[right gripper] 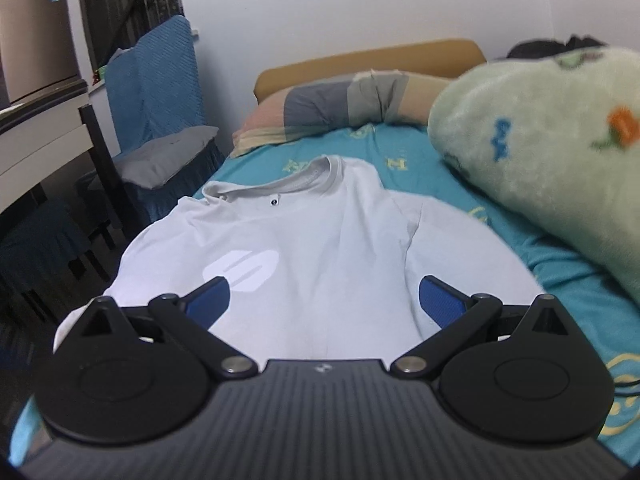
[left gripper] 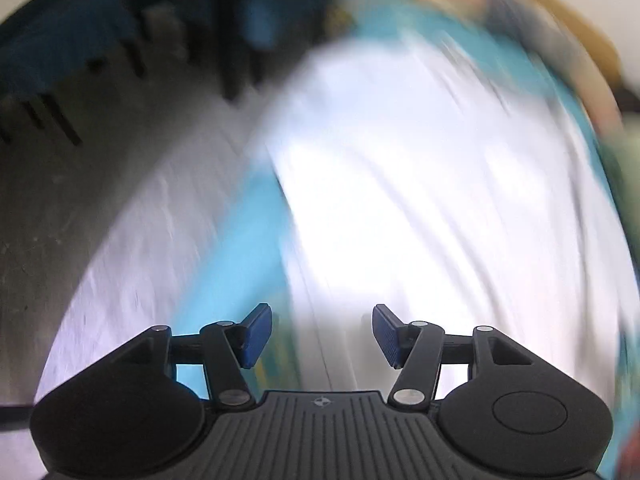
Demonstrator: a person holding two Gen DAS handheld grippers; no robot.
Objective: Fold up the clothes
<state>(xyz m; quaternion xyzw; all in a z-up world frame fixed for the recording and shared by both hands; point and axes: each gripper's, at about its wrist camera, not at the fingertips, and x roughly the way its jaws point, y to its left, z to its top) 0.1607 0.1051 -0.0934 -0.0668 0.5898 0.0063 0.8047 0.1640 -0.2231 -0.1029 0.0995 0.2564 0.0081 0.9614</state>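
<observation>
Nearest, the right tool [right gripper: 322, 300] is held wide open with nothing between its blue pads, low over the hem of a white T-shirt [right gripper: 320, 240]. The left tool [left gripper: 322, 336] is likewise spread and empty, its view badly smeared. The shirt is spread flat on the bed [right gripper: 560, 280], front up, collar away; no fold is seen in it, so all folding is judged to remain. Beyond lie a pillow [right gripper: 320, 108] and a green blanket [right gripper: 560, 152].

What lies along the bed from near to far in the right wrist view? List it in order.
right gripper → white T-shirt → teal bedsheet → pillow → tan headboard → wall
</observation>
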